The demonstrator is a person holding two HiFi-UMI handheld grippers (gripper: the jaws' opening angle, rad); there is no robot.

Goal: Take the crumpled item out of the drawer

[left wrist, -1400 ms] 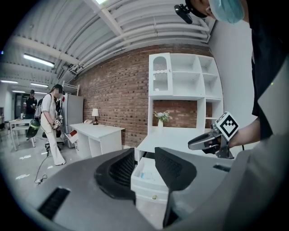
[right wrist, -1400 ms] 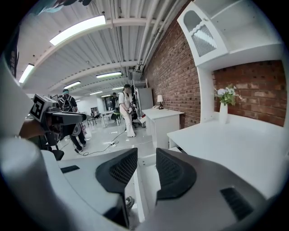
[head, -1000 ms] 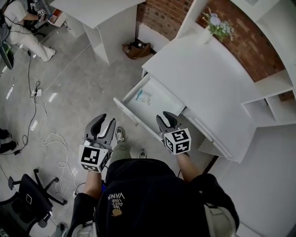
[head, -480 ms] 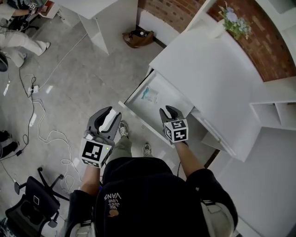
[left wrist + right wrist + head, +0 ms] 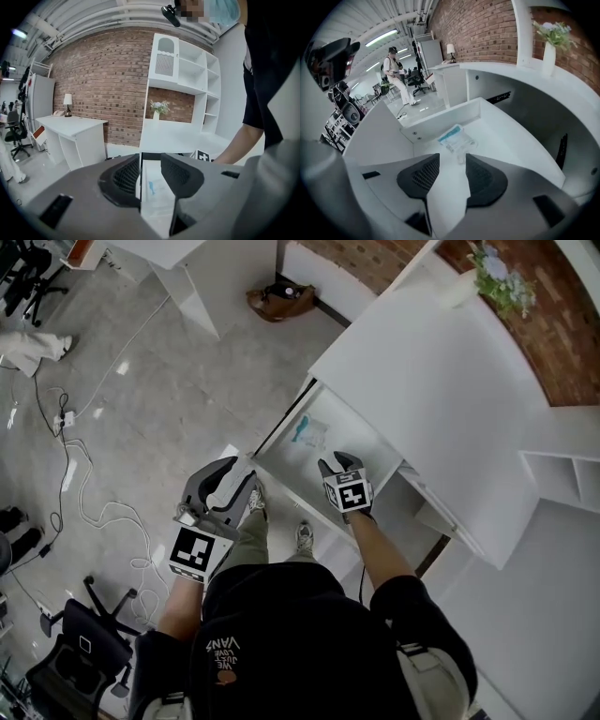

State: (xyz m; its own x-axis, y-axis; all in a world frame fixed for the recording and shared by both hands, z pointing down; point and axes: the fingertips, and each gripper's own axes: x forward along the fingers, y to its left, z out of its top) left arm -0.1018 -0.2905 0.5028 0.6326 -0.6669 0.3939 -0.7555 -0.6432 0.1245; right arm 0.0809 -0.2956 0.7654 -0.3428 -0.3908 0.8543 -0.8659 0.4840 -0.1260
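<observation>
The white drawer (image 5: 349, 441) stands pulled out from under the desk. On its floor, toward the far left end, lies the crumpled item (image 5: 309, 432), a clear plastic packet with a blue strip. My right gripper (image 5: 337, 463) hangs over the drawer's near part, just short of the packet. In the right gripper view the packet (image 5: 457, 137) lies ahead of the right gripper (image 5: 453, 169), whose jaws are opening with nothing between them. My left gripper (image 5: 236, 472) is held outside the drawer's front left corner, open and empty; a bit of the packet (image 5: 151, 186) shows through its gap.
The white desk top (image 5: 422, 362) carries a vase of flowers (image 5: 492, 273) at the back. White shelves (image 5: 562, 465) stand at the right. A brown bag (image 5: 279, 301) and cables (image 5: 80, 484) lie on the grey floor, an office chair (image 5: 75, 648) at lower left.
My right gripper has moved forward from the drawer's front edge to over the drawer, closer to the packet. The left gripper has come up beside the drawer's front corner.
</observation>
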